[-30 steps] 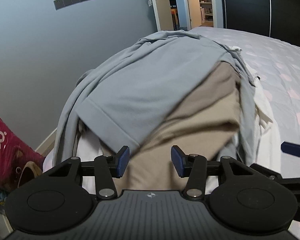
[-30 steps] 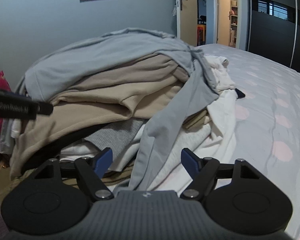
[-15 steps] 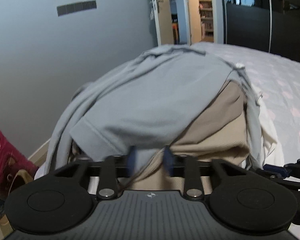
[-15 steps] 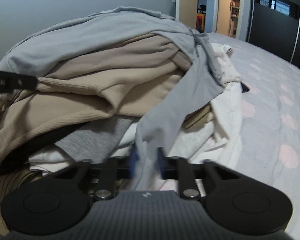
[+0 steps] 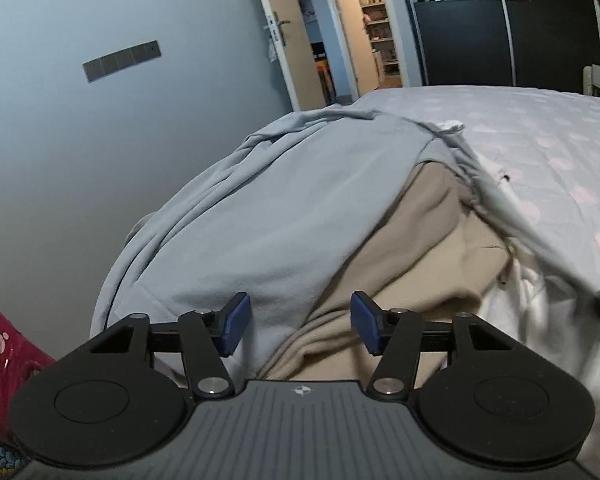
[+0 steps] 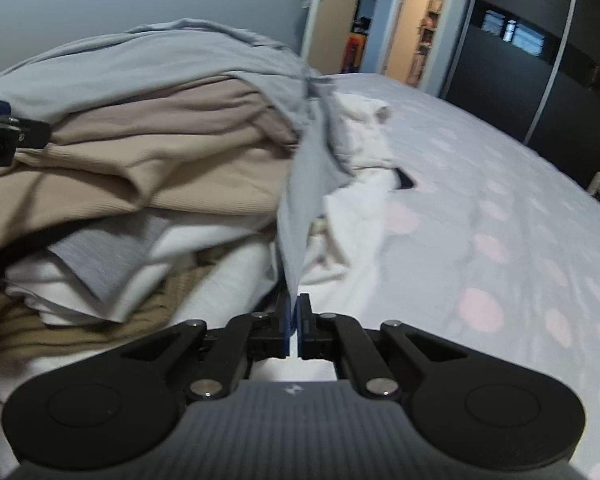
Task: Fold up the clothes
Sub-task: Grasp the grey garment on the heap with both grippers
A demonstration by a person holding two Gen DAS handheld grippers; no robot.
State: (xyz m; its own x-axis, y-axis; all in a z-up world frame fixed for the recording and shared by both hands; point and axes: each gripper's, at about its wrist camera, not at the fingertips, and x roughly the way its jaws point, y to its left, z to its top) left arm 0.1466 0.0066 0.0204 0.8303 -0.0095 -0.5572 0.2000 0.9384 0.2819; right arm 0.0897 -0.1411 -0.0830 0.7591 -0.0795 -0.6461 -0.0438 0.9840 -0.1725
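A: Left wrist view. The left gripper [image 5: 298, 326] hangs low over a heap of clothes at the edge of a bed with a pale dotted cover [image 5: 540, 152]. Its jaws are opening and stand apart, with nothing pinched; below the gap lie the hem of the light blue-grey cotton top [image 5: 284, 216] and the ribbed beige garment [image 5: 432, 240] beneath it.

B: So the left side has no hold?

A: None that shows. A red printed bag [image 5: 4, 356] sits at the lower left, off the bed.

B: And the right wrist view?

A: The right gripper [image 6: 294, 326] has its jaws clenched on the hanging sleeve or edge of that blue-grey top [image 6: 300, 200], which runs taut from the top of the pile down into them. White garments [image 6: 364, 184] and a grey knit piece [image 6: 100, 248] lie under the beige layers.

B: What could go wrong from here?

A: Likely, a one-sided pull. With only the right end gripped, the top may drag the beige layers or tip the heap toward the bed edge. The thin fold could also slip from the pads if the cloth snags under its own weight.
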